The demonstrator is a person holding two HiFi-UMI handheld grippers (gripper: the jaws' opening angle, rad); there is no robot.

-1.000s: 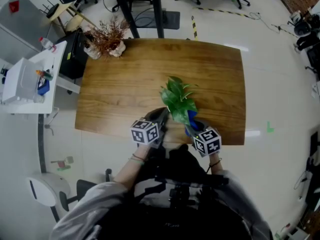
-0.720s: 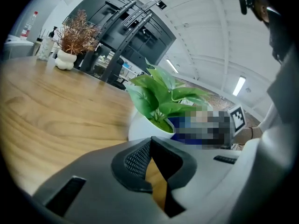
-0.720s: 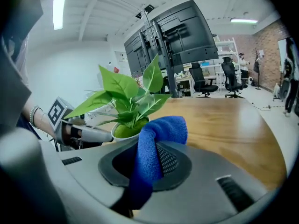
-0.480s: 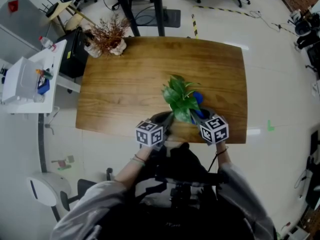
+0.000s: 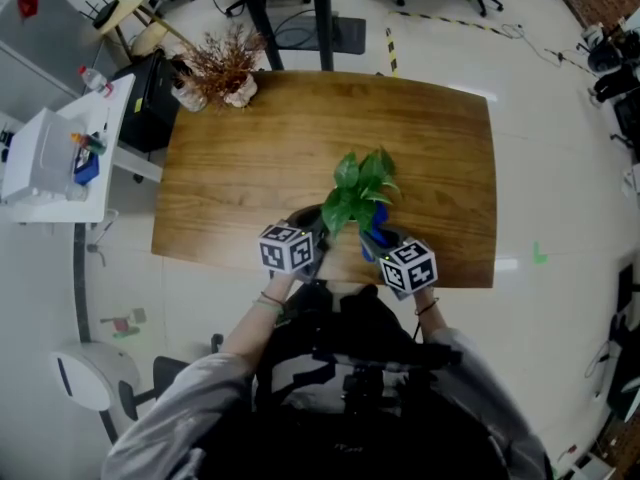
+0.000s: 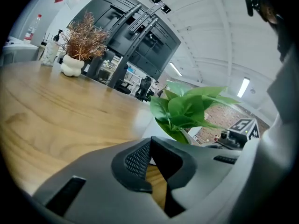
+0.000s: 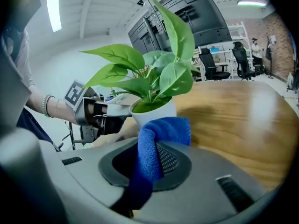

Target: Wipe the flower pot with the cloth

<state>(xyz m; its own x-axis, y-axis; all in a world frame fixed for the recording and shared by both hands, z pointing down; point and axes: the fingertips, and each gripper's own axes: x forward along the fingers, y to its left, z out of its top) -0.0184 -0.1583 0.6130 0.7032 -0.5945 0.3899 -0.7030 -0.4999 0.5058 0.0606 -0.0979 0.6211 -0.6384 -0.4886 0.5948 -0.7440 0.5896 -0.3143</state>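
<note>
Right gripper (image 7: 156, 158) at 4 o'clock of the flower pot (image 7: 154, 112), jaws clamped on the blue cloth (image 7: 156, 141), its folded top right up against the pot's white wall! The pot stands upright by the 6 o'clock edge of the wooden table (image 5: 240, 158), and the left gripper (image 6: 148, 146) sits at its 8 o'clock, jaws together on nothing, tips just beside the pot.

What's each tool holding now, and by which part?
Right tool pinches the blue cloth at a fold, one end bunched beyond the tips. Left tool is at the flower pot; grip cannot be told.
</note>
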